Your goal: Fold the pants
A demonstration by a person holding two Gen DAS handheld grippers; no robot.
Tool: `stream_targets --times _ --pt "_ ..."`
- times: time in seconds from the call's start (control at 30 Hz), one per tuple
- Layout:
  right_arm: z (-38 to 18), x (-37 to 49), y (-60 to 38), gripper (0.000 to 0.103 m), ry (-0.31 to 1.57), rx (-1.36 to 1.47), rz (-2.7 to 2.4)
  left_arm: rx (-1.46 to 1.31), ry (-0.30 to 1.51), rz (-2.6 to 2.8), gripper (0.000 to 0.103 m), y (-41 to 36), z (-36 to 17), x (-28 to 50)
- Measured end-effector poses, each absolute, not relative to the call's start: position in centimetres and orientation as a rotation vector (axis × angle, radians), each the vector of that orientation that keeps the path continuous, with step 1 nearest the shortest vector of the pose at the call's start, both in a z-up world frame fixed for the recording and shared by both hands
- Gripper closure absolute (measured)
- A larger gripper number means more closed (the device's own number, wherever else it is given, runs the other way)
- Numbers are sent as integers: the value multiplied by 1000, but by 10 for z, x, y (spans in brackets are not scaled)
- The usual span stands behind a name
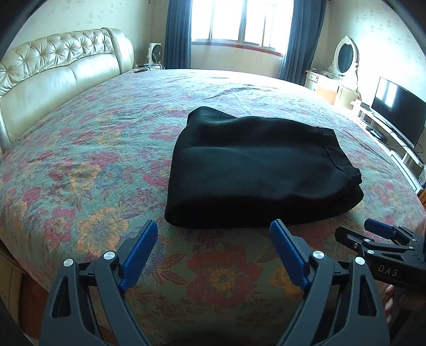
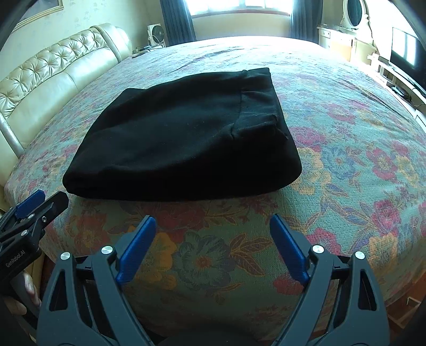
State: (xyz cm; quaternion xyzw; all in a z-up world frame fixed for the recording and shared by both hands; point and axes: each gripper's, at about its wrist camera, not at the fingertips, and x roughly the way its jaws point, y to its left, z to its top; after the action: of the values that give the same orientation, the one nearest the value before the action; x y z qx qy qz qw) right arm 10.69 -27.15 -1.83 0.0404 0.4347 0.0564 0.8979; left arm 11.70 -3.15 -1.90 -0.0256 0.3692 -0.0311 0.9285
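Black pants point(image 1: 255, 170) lie folded into a compact stack on the floral bedspread point(image 1: 93, 165); they also show in the right wrist view point(image 2: 183, 143), waistband end to the right. My left gripper point(image 1: 214, 231) is open and empty, just short of the stack's near edge. My right gripper point(image 2: 213, 226) is open and empty, a little before the stack's near edge. The right gripper shows in the left wrist view point(image 1: 356, 231) at the lower right; the left gripper shows in the right wrist view point(image 2: 52, 199) at the lower left.
A cream tufted headboard point(image 1: 58, 69) runs along the bed's left side. A window with blue curtains point(image 1: 239, 24) is at the back. A dresser with an oval mirror point(image 1: 344, 57) and a television point(image 1: 399, 111) stand to the right. The bed's near edge curves below the grippers.
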Motion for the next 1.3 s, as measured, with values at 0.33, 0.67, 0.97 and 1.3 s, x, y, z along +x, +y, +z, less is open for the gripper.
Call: stream_targets --times 0.33,0.67,0.97,1.3 --pt "-21 107 -271 15 901 74 117 -62 768 -65 18 -31 -22 116" --pt "-22 108 -272 15 904 72 118 -68 774 -58 18 -30 -24 117" --pt "-24 108 -271 15 910 74 118 -55 765 -53 18 -30 -23 116" --pt "-24 108 -270 15 913 75 119 9 767 -61 18 -42 -23 116"
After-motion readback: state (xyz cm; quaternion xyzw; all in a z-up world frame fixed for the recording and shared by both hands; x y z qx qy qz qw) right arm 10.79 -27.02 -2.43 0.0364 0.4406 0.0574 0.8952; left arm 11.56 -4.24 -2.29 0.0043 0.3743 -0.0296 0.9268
